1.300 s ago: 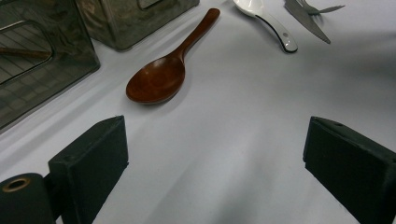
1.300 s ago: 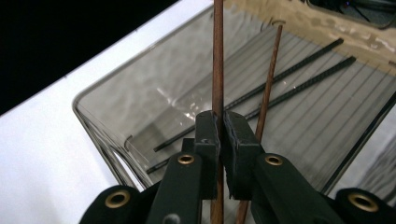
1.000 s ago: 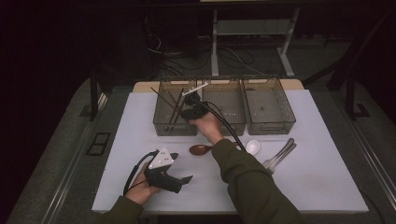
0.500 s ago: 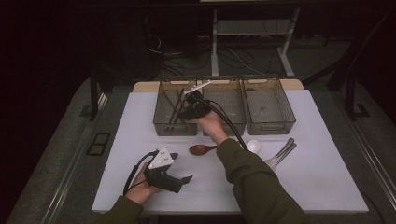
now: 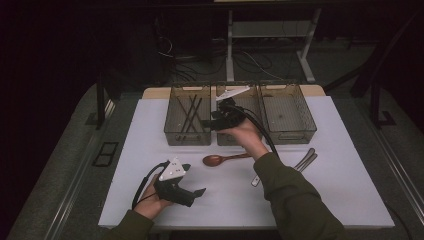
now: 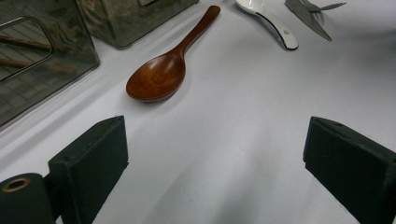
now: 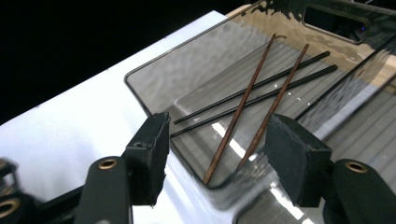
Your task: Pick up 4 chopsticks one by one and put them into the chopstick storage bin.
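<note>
My right gripper (image 5: 219, 121) hovers over the wall between the left bin (image 5: 186, 138) and the middle bin (image 5: 254, 96). Its jaws have just been opening and stand open (image 7: 217, 128) with nothing between them. Below them, two brown and two black chopsticks (image 7: 243, 107) lie crossed on the floor of the left bin (image 7: 140, 88); from above the chopsticks (image 5: 190, 116) show as dark sticks. My left gripper (image 5: 199, 192) rests open on the white mat at the front left. Its jaws (image 6: 215, 149) face a brown wooden spoon (image 6: 163, 74), also lying mid-mat (image 5: 220, 159).
A third bin (image 5: 295, 135) stands at the back right. A white spoon (image 6: 268, 18) and a metal knife and fork (image 5: 306, 160) lie on the mat to the right of the wooden spoon. The person's right sleeve (image 5: 295, 200) crosses the front of the mat.
The right hand has drifted right and slightly up, from over the left bin toward the middle bin. The left hand has stayed where it was.
</note>
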The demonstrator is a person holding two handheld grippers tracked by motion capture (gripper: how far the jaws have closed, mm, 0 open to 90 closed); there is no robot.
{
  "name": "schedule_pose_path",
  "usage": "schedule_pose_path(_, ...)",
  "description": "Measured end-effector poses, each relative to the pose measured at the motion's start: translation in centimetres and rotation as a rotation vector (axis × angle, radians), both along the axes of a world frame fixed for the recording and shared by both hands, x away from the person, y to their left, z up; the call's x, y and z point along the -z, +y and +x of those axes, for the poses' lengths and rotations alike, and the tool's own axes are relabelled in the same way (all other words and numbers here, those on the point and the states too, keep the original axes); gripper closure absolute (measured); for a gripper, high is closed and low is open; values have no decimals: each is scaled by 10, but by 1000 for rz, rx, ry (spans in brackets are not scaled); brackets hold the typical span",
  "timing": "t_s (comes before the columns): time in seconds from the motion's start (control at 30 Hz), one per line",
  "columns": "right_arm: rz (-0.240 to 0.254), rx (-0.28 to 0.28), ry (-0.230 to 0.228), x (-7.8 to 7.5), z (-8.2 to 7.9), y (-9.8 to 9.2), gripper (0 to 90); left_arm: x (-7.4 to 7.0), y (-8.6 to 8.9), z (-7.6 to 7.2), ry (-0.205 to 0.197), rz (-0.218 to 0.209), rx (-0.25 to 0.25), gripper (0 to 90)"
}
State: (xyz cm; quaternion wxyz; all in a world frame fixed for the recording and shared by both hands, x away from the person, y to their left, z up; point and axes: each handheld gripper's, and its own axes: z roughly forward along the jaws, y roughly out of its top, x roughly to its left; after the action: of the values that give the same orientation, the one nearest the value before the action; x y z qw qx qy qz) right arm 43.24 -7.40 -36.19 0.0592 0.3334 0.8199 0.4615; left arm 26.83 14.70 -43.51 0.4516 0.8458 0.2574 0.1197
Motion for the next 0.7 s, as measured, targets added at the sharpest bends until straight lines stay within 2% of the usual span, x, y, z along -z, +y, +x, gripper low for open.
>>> schedule_pose_path(0.37,32,-49,-36,-8,-27,-39,376,0,1,-1,5,-1,-8,56)
schedule_pose_path(0.57,29,-59,-43,-6,-44,-59,361,1,1,-1,5,-1,-12,55)
schedule_pose_path(0.7,38,-49,-47,-2,-57,-79,342,1,1,0,5,4,-14,55)
